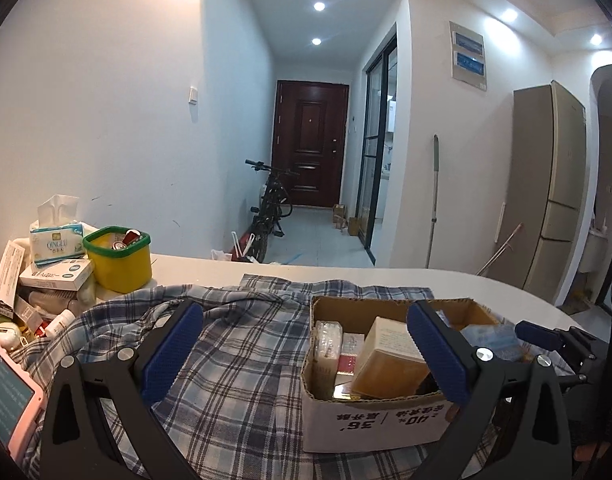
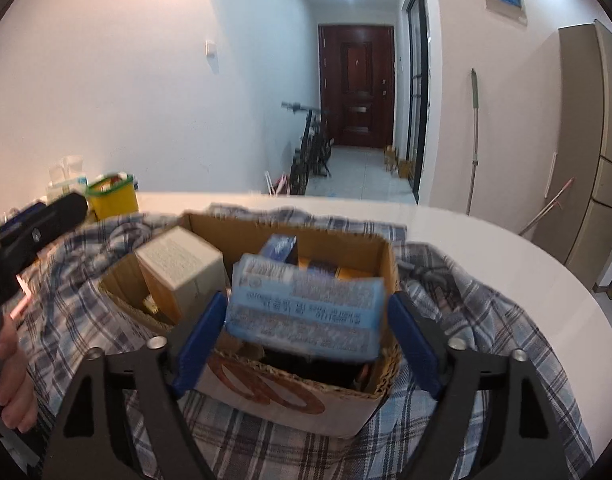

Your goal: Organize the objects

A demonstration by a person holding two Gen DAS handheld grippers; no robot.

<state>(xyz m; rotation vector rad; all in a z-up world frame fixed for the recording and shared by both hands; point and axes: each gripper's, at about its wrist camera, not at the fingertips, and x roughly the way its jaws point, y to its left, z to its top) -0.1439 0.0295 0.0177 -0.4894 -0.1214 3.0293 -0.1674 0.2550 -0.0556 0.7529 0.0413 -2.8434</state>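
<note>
A cardboard box (image 1: 370, 424) (image 2: 289, 392) stands on a plaid shirt (image 1: 233, 360) (image 2: 486, 320) spread over the white table (image 1: 209, 268). It holds a tan carton (image 1: 390, 360) (image 2: 181, 264) and several smaller packs. My right gripper (image 2: 306, 340) hangs over the box's near corner, its blue pads a little apart from a light-blue pack (image 2: 306, 304) that lies between them, blurred. My left gripper (image 1: 306, 352) stands wide open above the shirt with nothing between its pads. Each gripper shows at the edge of the other's view: right (image 1: 546, 336), left (image 2: 37, 228).
At the table's far left stand a yellow tub with a green rim (image 1: 119, 260) (image 2: 111, 196), a tissue pack (image 1: 55, 240), and several small boxes and bottles. A pink phone (image 1: 9, 396) lies at the near left. A person's hand (image 2: 9, 376) holds the left gripper.
</note>
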